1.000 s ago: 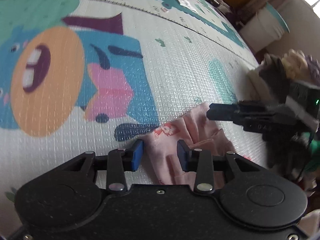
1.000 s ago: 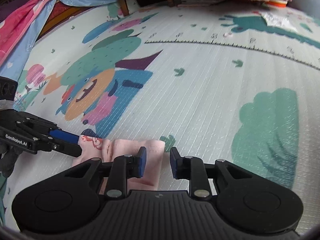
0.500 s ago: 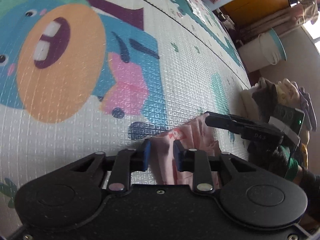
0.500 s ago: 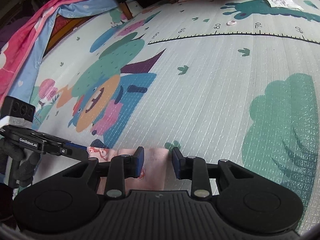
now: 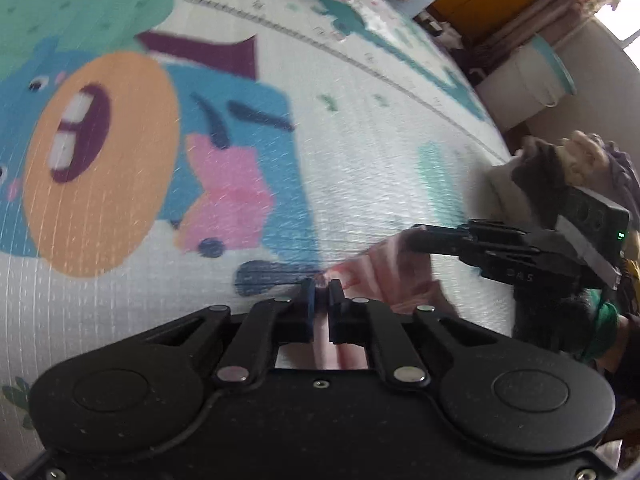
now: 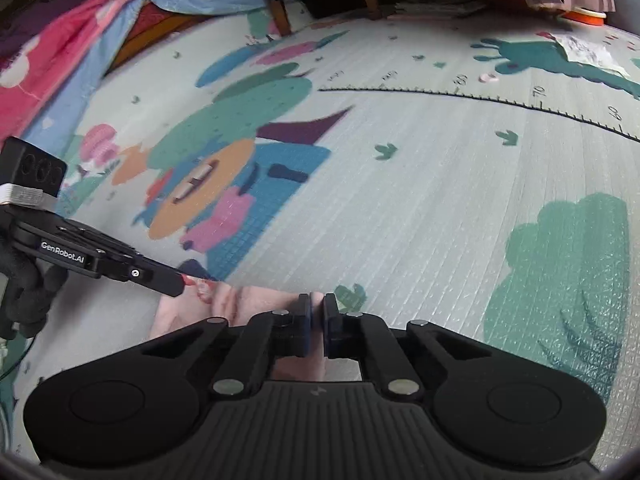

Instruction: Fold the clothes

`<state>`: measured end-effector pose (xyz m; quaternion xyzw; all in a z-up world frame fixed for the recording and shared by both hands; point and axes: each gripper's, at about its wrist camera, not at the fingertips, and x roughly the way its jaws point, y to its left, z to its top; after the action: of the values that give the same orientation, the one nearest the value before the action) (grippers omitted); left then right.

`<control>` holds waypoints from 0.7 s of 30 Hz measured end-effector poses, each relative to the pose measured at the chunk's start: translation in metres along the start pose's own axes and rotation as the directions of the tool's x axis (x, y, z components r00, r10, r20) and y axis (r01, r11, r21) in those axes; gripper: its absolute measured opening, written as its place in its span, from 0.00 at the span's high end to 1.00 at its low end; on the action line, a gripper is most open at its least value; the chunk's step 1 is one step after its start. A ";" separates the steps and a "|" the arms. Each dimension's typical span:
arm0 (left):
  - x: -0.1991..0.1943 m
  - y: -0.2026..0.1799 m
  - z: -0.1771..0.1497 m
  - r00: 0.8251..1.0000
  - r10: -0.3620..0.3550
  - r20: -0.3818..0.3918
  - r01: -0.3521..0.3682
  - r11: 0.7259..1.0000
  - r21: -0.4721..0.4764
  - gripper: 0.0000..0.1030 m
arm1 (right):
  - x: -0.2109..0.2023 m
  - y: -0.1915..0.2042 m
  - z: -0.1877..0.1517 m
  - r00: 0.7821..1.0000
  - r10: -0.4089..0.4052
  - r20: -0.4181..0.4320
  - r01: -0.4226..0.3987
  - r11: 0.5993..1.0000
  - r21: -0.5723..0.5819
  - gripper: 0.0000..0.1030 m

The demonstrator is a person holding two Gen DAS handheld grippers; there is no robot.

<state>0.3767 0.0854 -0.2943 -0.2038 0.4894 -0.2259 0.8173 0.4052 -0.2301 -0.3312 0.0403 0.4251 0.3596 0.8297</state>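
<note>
A small pink garment [image 5: 394,276] lies on the cartoon play mat [image 5: 360,168]; it also shows in the right wrist view [image 6: 248,306]. My left gripper [image 5: 320,290] is shut on the garment's left corner, which has a red print. My right gripper [image 6: 317,308] is shut on the garment's right edge. Each gripper shows in the other's view: the right one [image 5: 424,238] at the cloth's far side, the left one [image 6: 176,284] at the printed corner. The cloth between them is blurred and partly hidden by the gripper bodies.
A pile of clothes [image 5: 576,160] and a white bucket [image 5: 524,84] stand at the mat's right edge. A pink and blue blanket [image 6: 80,52] and wooden chair legs [image 6: 280,16] border the far left. A paper scrap [image 6: 588,50] lies far right.
Both grippers have closed from open onto the pink garment's edges. The view is now blurred, with the cloth lifting slightly off the mat.
</note>
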 end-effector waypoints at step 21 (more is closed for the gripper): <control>-0.042 -0.100 -0.063 0.976 -0.144 -0.161 0.215 0.733 0.646 0.97 | -0.108 0.056 -0.041 0.992 0.127 -0.015 -0.124 0.929 -0.348 0.93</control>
<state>0.2860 0.0211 -0.2367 0.0628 0.3964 -0.4718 0.7850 0.3021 -0.2670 -0.2633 -0.0784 0.3481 0.4811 0.8007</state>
